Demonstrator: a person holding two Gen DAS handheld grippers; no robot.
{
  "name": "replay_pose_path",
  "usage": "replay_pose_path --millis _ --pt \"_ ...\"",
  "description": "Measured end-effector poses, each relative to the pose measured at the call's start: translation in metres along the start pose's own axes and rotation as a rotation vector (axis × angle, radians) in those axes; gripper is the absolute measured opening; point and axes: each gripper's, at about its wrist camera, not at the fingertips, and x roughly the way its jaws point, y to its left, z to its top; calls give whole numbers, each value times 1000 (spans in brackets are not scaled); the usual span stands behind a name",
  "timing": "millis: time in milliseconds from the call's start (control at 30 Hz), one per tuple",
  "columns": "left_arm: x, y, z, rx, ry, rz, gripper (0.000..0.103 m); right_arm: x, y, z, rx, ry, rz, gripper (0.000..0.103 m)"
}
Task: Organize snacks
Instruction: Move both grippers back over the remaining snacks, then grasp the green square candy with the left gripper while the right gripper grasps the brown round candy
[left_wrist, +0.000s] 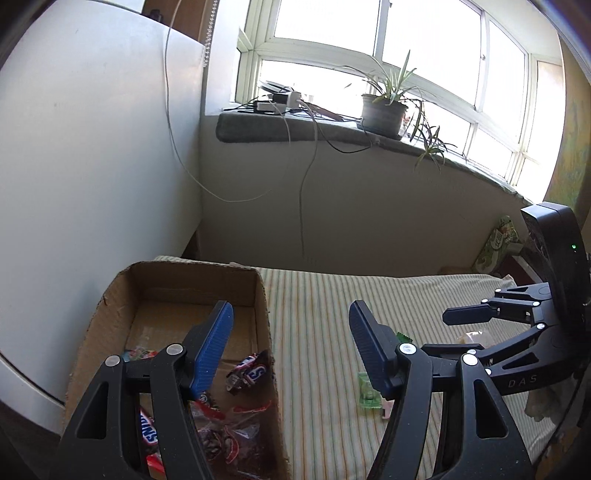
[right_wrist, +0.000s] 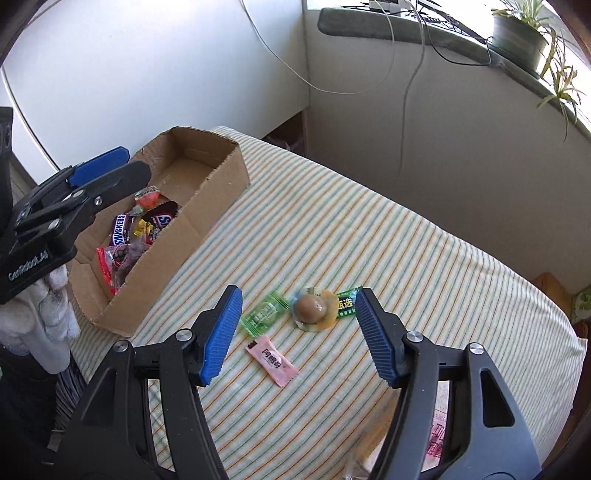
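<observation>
The left gripper (left_wrist: 291, 347) hangs with its jaws spread wide and empty; the right gripper (right_wrist: 299, 336) likewise gapes, holding nothing.

Box (right_wrist: 207, 206) left of loose snacks (right_wrist: 288, 325).

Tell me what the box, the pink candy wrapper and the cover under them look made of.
Box: corrugated cardboard, matte brown, with raw torn edges. Pink candy wrapper: probably thin plastic film, printed, with a crimped end. Cover: woven cloth, it seems, matte and striped, draped softly over the edge.
</observation>
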Motion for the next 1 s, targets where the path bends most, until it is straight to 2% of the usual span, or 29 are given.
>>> replay_pose_path --millis 100,167,333,500,833,1000 --pt "3 -13 -8 21 25 -41 64 6 -11 0 35 12 2 66" --pt "8 -23 -14 33 53 -71 58 13 -20 1 72 32 30 66" --pt "20 -48 -28 96 115 -113 43 33 -34 4 137 94 88 50" --pt "37 -66 -43 120 194 -161 42 48 -33 4 139 127 87 47" --pt "73 -73 -59 139 289 -127 42 69 -26 1 105 174 75 47" --pt "87 -72 -62 141 312 -100 42 75 -25 2 102 175 83 46"
